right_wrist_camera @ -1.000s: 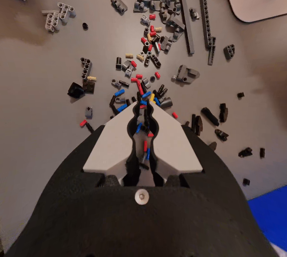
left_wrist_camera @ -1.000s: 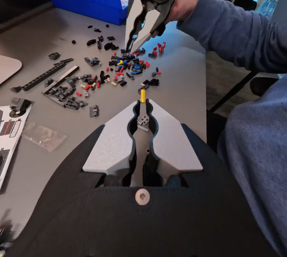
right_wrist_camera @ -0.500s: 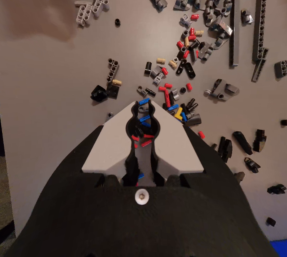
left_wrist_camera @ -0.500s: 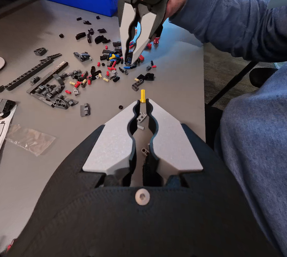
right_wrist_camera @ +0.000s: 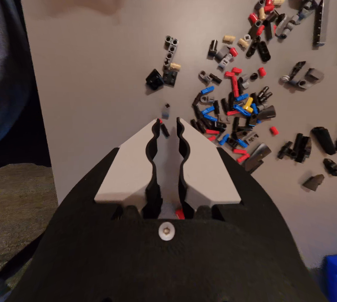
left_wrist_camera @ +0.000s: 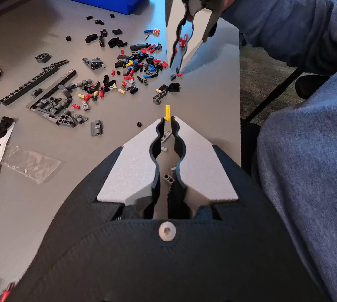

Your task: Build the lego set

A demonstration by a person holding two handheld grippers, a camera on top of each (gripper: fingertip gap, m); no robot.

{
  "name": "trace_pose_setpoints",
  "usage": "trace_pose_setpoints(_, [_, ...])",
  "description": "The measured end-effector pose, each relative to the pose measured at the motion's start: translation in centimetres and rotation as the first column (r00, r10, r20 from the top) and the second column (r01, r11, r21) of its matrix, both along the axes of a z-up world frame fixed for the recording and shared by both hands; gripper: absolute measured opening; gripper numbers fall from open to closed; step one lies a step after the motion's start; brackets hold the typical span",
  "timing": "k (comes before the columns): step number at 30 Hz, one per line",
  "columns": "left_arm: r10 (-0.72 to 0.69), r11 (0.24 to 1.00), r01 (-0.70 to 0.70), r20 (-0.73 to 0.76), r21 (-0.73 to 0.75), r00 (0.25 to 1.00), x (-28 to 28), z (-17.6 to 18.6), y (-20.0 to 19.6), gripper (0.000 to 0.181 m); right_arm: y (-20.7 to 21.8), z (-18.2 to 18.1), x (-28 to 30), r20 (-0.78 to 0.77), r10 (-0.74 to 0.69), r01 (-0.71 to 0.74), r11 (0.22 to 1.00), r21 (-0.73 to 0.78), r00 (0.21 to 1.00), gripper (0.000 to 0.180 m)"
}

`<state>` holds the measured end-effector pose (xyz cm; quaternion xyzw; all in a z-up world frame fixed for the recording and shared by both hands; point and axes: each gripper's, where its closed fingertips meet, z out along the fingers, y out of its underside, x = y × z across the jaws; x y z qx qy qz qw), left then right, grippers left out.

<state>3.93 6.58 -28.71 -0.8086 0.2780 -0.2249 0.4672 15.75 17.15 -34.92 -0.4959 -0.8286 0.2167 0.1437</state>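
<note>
We hold a yellow pin [left_wrist_camera: 167, 112] upright in our left claw [left_wrist_camera: 167, 119], its tips pinched narrow on the base, low over the desk [left_wrist_camera: 209, 103]. Our right claw [right_wrist_camera: 168, 121] stands parted and empty, pointing steeply down at the near edge of the loose lego pieces [left_wrist_camera: 138, 72], a black pin [right_wrist_camera: 165, 129] lying between its tips. To take it cleanly we judge we should centre, drop until the tips nearly touch the desk, then close slowly so neighbours stay put.

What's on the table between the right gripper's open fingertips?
In the right wrist view, a short black pin lies between the right gripper fingertips, nearer its left finger; otherwise bare grey table.
</note>
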Motion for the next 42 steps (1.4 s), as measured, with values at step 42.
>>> trace_pose_setpoints(42, [0.034,0.998,-0.033,0.008,-0.047,0.999,0.6,-1.4,-1.6,0.006,9.0,1.4,5.6,-0.102,-0.339,0.348,0.933,0.089,0.935,0.011])
